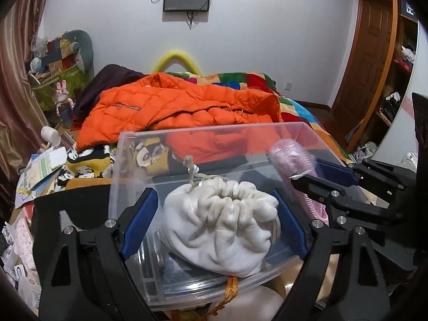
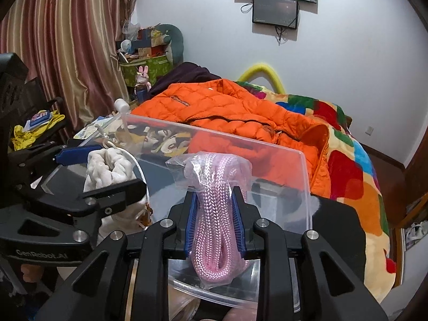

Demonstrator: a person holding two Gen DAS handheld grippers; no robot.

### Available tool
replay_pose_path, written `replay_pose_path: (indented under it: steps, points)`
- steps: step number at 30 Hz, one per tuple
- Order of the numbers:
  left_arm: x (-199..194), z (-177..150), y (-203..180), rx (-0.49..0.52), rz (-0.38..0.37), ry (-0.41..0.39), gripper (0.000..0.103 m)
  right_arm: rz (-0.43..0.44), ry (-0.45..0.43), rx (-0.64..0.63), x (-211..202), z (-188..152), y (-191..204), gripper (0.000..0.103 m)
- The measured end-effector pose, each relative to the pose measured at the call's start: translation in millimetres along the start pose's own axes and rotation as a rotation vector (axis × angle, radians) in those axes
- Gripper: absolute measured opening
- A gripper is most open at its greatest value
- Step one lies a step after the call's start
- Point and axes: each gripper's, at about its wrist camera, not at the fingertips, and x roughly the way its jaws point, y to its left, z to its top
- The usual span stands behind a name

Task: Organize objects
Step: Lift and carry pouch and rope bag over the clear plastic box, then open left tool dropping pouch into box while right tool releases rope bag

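My left gripper is shut on a white drawstring pouch and holds it over a clear plastic box. My right gripper is shut on a bag of pink rope, also over the box. The right gripper with the pink rope shows at the right of the left wrist view. The left gripper with the pouch shows at the left of the right wrist view. The two grippers are side by side.
Behind the box lies a bed with an orange down jacket and a colourful quilt. Papers and clutter lie at the left. A striped curtain hangs at the left, a wooden door stands at the right.
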Motion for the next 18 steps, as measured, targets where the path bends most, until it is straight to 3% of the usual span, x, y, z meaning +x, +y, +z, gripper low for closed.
replay_pose_path:
  steps: [3, 11, 18]
  points:
    - [-5, 1, 0, 0.006, 0.010, -0.011, 0.088, -0.002, -0.006, 0.002, -3, 1, 2, 0.025]
    - [-21, 4, 1, -0.003, 0.008, -0.035, 0.089, -0.035, -0.038, 0.016, -17, 1, -2, 0.052]
    - [-44, 3, -3, 0.013, 0.013, -0.063, 0.091, -0.054, -0.066, -0.003, -38, -1, 3, 0.059]
